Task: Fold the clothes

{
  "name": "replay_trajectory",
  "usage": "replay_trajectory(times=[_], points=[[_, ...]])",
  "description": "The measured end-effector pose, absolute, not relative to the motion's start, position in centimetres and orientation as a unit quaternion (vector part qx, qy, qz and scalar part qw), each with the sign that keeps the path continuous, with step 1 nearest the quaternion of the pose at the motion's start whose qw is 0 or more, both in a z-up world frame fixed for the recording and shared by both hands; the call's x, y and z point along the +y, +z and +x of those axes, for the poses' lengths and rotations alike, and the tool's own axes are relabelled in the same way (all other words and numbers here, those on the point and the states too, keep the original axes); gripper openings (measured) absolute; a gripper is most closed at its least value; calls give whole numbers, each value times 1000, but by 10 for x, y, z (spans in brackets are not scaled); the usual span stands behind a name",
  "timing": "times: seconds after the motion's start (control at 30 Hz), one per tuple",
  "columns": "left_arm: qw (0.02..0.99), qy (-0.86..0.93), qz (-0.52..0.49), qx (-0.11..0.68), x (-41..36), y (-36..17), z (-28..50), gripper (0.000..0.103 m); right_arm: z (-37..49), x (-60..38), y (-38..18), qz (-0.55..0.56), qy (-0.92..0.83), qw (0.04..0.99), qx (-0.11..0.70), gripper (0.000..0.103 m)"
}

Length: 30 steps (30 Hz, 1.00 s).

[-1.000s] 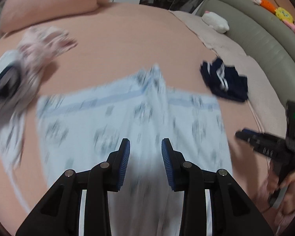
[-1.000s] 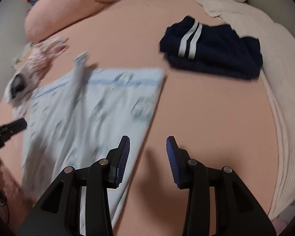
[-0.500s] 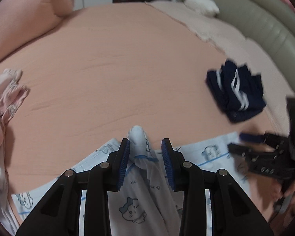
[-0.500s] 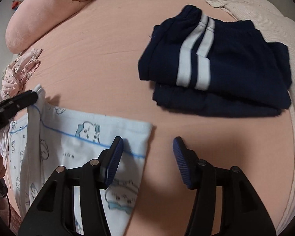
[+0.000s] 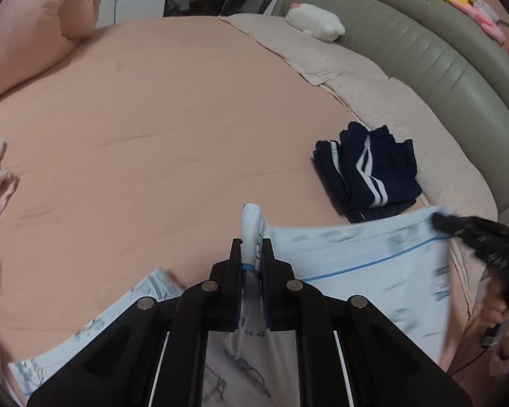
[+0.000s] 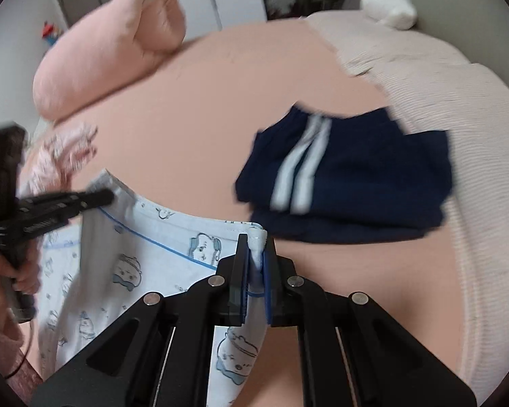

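A light blue garment with cartoon prints [image 5: 356, 254] [image 6: 146, 257] lies on the pink bed and is lifted at its top edge. My left gripper [image 5: 251, 254] is shut on a bunched fold of that edge. My right gripper [image 6: 254, 254] is shut on its right corner. In the left wrist view the right gripper [image 5: 458, 227] holds the far right corner. In the right wrist view the left gripper [image 6: 95, 200] holds the left end of the edge.
Folded navy shorts with white stripes [image 5: 366, 173] [image 6: 342, 169] lie just beyond the blue garment. A pink floral garment [image 6: 61, 152] lies at the left. A pink pillow [image 6: 108, 54], a beige blanket [image 5: 373, 84], a white plush [image 5: 315, 27] and a grey headboard [image 5: 424, 57] border the bed.
Both grippers have closed on the top edge of the blue garment, which lay flat before, and it is now lifted between them. The right gripper has moved toward the navy shorts.
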State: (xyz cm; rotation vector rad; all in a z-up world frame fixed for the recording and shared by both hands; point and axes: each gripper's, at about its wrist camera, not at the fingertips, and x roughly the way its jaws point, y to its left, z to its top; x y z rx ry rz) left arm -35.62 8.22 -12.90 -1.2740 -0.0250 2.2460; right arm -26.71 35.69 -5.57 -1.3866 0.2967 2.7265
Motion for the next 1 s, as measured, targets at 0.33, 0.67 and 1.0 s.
replay_trajectory(times=[0.33,0.67,1.0], points=[[231,844,-484,21,100,-158,-380,37,-281,392,-117,-535,836,73,92,19],[286,821,-492,47,107,-130,-249,37,-211,350,-74,-501,851,16,154,35],[217,810,-541,56,69,-157,-115,37,-121,273,-114,-571,813,-31,114,37]])
